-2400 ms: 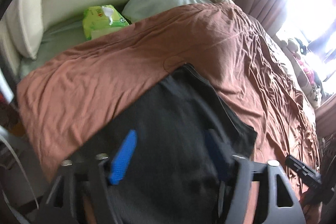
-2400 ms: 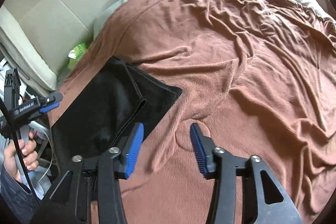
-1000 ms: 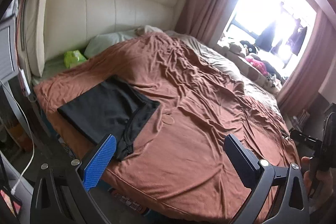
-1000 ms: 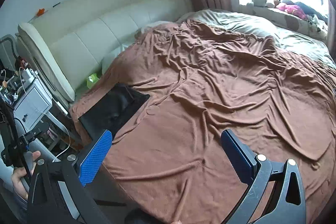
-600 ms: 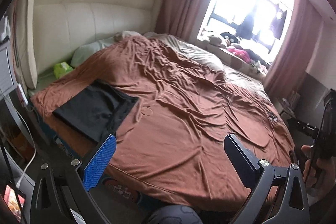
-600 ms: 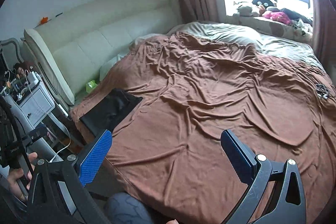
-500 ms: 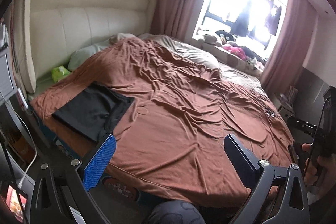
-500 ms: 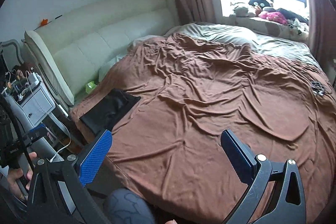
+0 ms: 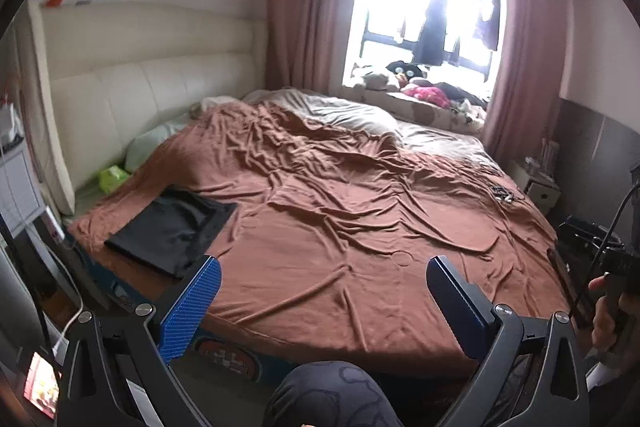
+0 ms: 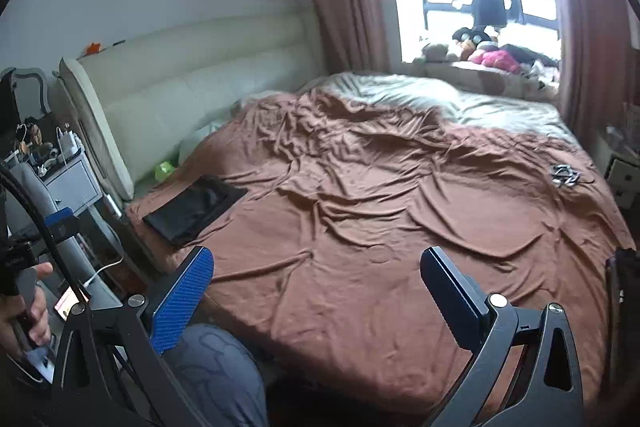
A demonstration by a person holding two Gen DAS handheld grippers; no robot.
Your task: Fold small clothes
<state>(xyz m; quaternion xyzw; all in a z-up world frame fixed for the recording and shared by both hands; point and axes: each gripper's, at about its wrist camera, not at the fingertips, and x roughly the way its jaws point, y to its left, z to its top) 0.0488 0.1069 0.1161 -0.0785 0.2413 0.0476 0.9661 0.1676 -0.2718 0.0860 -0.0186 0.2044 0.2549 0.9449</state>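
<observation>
From the left wrist view, the left gripper (image 9: 320, 287) hangs in the air before the foot of the bed, its two blue-padded jaws wide apart and holding nothing. The folded black cloth garment (image 9: 170, 229) lies flat as a neat rectangle on the wrinkled brown bed sheet (image 9: 340, 211), at the near left corner of the bed and close to the cream padded headboard (image 9: 136, 83); a small green packet (image 9: 114, 177) sits beside it near the pillow. At the right edge of this view a hand (image 9: 608, 311) holds the other tool. From the right wrist view, the right gripper (image 10: 316, 283) is also spread apart and empty, well apart from the same black garment (image 10: 196, 209). A knee in grey trousers (image 10: 216, 359) shows below. I judge that the folding of this piece looks finished, because it lies squared and nobody touches it. No other small garment to fold is visible on the sheet, so the next move probably calls for finding and laying out a new piece.
</observation>
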